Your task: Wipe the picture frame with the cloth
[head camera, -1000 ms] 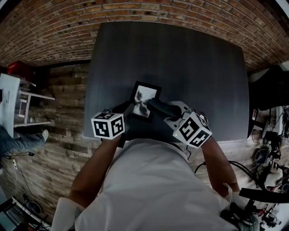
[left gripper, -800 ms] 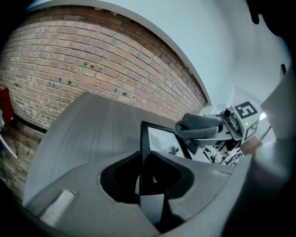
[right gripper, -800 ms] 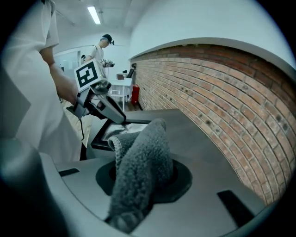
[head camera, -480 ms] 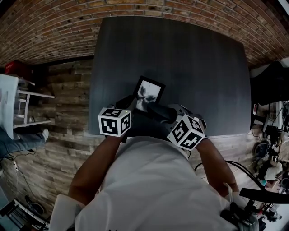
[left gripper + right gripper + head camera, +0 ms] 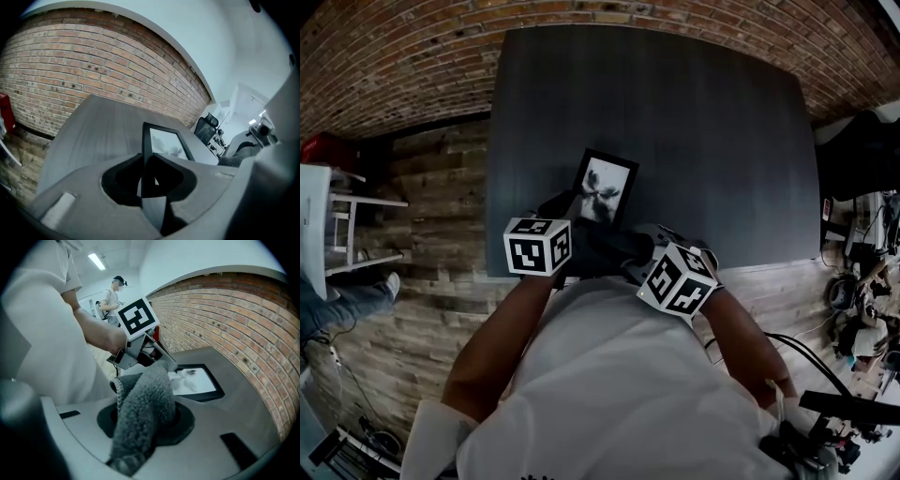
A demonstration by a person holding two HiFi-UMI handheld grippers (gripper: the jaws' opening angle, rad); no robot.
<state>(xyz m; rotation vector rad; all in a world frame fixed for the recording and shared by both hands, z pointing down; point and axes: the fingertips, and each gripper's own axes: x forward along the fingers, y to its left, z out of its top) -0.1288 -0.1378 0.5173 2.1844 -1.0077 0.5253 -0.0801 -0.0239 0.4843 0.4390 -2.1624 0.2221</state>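
Dark grey table [image 5: 694, 122] stands before a brick wall [image 5: 70, 70]. Near the table's front edge is the picture frame [image 5: 605, 187], with its near edge clamped between the jaws of the left gripper [image 5: 150, 180]. Just beside the frame, the right gripper [image 5: 145, 425] pinches a bunched grey cloth [image 5: 140, 399].

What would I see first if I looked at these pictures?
A black picture frame sits near the front edge of the dark table. The left gripper pinches its edge. The right gripper clutches a fluffy grey cloth close to it.
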